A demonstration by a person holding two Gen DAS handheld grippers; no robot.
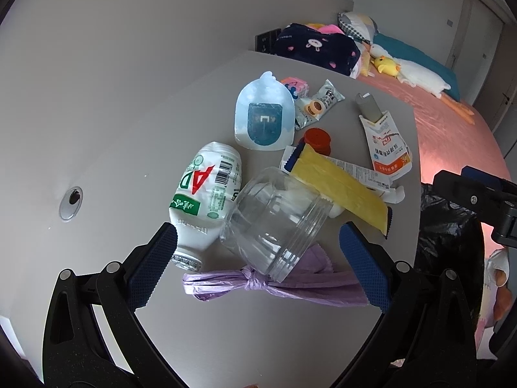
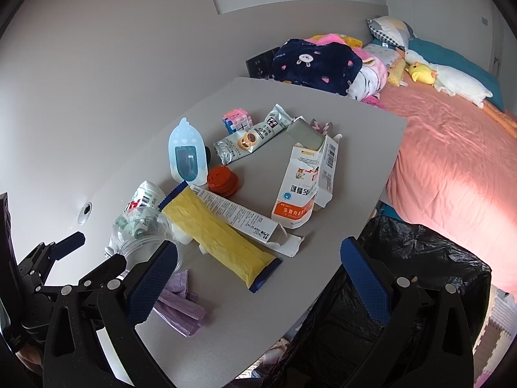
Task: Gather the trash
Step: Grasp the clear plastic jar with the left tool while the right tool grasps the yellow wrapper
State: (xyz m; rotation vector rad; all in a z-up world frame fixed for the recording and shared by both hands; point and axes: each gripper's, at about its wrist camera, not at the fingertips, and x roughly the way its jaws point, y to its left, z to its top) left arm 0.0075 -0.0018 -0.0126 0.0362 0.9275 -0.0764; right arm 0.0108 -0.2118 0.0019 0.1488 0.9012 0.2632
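Note:
Trash lies on a grey table point(image 1: 113, 148). A clear plastic jar point(image 1: 274, 220) lies on its side between the fingers of my open left gripper point(image 1: 258, 258), above a knotted purple bag point(image 1: 258, 283). A white AD bottle point(image 1: 203, 194) lies left of the jar. A yellow packet point(image 2: 223, 236), a long white box point(image 2: 239, 216), a red lid point(image 2: 223, 177), an orange-white carton point(image 2: 297, 187), a snack wrapper point(image 2: 252, 135) and a blue pouch point(image 2: 187, 152) lie further back. My right gripper point(image 2: 258, 278) is open and empty over the table's near edge. The left gripper also shows in the right wrist view point(image 2: 93, 249).
A black bin bag point(image 2: 404, 278) stands open at the table's right edge. A pink bed point(image 2: 452, 148) with blankets and plush toys is behind. A pink-blue puzzle cube point(image 2: 236, 121) sits at the back of the table. A cable hole point(image 1: 70, 202) is on the left.

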